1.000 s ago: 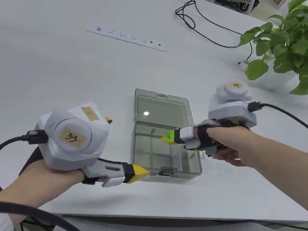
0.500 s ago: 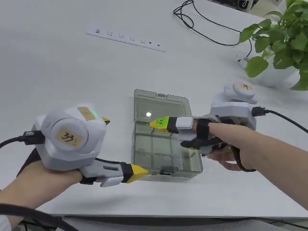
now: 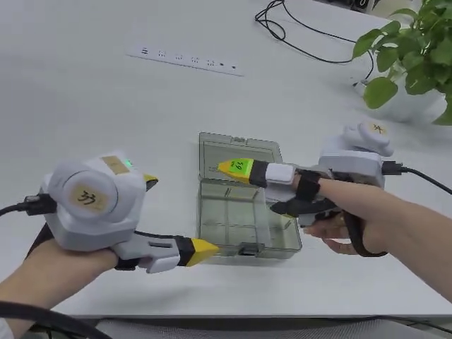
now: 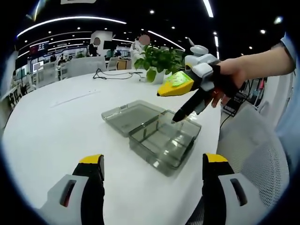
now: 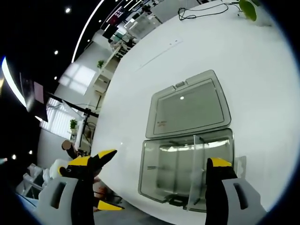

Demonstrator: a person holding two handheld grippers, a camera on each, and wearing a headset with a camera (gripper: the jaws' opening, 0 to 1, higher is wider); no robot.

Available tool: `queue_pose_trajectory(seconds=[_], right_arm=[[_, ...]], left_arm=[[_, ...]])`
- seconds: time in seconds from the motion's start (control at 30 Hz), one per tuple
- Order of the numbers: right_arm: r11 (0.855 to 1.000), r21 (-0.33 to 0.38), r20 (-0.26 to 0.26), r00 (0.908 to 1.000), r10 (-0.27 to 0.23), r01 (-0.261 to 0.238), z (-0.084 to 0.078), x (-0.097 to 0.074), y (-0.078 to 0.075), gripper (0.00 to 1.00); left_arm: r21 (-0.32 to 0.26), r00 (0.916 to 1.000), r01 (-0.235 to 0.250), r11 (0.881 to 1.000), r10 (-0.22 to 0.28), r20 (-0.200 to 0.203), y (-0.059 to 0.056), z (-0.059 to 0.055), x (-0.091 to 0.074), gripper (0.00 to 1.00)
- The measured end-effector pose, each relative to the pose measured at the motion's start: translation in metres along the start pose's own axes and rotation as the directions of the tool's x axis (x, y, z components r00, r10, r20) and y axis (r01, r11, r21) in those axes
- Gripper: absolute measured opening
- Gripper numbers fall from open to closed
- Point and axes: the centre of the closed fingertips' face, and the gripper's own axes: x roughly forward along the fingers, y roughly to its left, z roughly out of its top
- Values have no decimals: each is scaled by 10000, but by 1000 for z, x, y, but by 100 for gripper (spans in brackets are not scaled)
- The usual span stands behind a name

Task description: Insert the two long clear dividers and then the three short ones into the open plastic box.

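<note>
Both tools are empty, jaws spread. The right tool (image 3: 254, 188) hangs just above the open plastic box (image 3: 226, 241), which sits on the white counter (image 3: 106, 92) with its lid (image 3: 236, 152) laid flat behind it, so the tray is free from above. Clear dividers (image 5: 194, 157) form a grid inside; through the glare I cannot tell how many are seated. The left tool (image 3: 181, 214) sits near the box's front-left corner, probably to steady it.

A round tan sticker (image 3: 87, 198) on top of the left gripper (image 3: 178, 215) carries a handwritten number that reads as 33. Marks on the right gripper (image 3: 252, 188), on its pale sticker (image 3: 376, 130) and green tag (image 3: 239, 167), are too small to read.
</note>
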Motion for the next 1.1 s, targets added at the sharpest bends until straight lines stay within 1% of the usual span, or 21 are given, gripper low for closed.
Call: queue_pose_trajectory(seconds=[0.13,0.2,0.27,0.3,0.37,0.4,0.43,0.47,0.5,0.53,0.57,0.6,0.63,0.77,0.8,0.83,0.87,0.9,0.93,1.07,1.1], right_arm=[[9934,-682,-345,9954,899,-921,-9,-6,16,100],[9897,-981,-458,9939,1005,-1046,-9,-10,16,100],[9775,-1535,-651,9886,1359,-1445,-13,-14,23,100],[9699,-1911,-697,9877,1397,-1507,-10,-15,21,100],[9481,-2734,-641,9866,1502,-1621,-6,-19,20,100],[9421,-2872,-650,9848,1609,-1729,-6,-21,22,100],[9350,-3026,-439,9826,1803,-1851,-3,-22,25,100],[9378,-2953,-411,9831,1784,-1826,-4,-25,25,100],[9308,-3098,-320,9805,1937,-1940,-2,-27,27,100],[9207,-3369,79,9773,2119,-1969,5,-27,17,100],[9202,-3407,-111,9796,2008,-1925,2,-29,14,100],[9053,-3826,-41,9802,1982,-1847,4,-32,11,100],[8825,-4364,127,9796,2008,-1752,7,-34,9,100],[8697,-4655,94,9817,1904,-1642,9,-42,-7,100],[8495,-5053,301,9807,1931,-1518,12,-45,-9,100],[8453,-5152,424,9809,1900,-1415,13,-47,-10,100],[8333,-5373,379,9833,1782,-1303,12,-49,-14,100],[8190,-5617,553,9824,1784,-1171,15,-51,-16,100],[8138,-5711,592,9834,1716,-1076,15,-53,-18,100],[7711,-6301,591,9845,1650,-914,13,-62,-26,100],[7675,-6362,530,9879,1457,-790,11,-64,-32,100]], left_arm=[[-315,9997,-227,9992,227,9,6,-2,-6,88],[-402,9995,-318,9987,318,-2,8,-3,-8,88],[-595,9990,-436,9973,437,9,10,-3,-10,88],[-691,9987,-501,9963,502,-1,11,-3,-12,88],[-824,9980,-630,9946,632,-3,14,-4,-14,87],[-889,9977,-681,9937,682,-10,15,-4,-15,87],[-925,9973,-727,9931,729,-6,16,-4,-16,87],[-974,9970,-775,9922,778,-5,17,-4,-16,87],[-1026,9966,-821,9913,825,-1,19,-5,-17,87],[-1069,9960,-885,9903,891,12,20,-4,-17,87],[-1118,9957,-921,9895,929,19,22,-4,-18,87],[-1170,9953,-960,9885,971,31,22,-4,-18,87],[-1192,9951,-976,9881,987,32,22,-4,-18,87],[-1357,9938,-1106,9845,1114,-19,25,-5,-20,86],[-1415,9934,-1139,9834,1145,-35,26,-5,-20,86],[-1463,9932,-1161,9824,1166,-53,26,-5,-20,86],[-1500,9929,-1184,9816,1187,-66,26,-6,-21,86],[-1524,9927,-1201,9810,1203,-77,27,-6,-21,86],[-1560,9925,-1223,9802,1223,-96,27,-7,-21,86],[-1662,9907,-1359,9767,1336,-244,31,-9,-22,86],[-1702,9901,-1401,9754,1372,-285,32,-10,-23,85]])
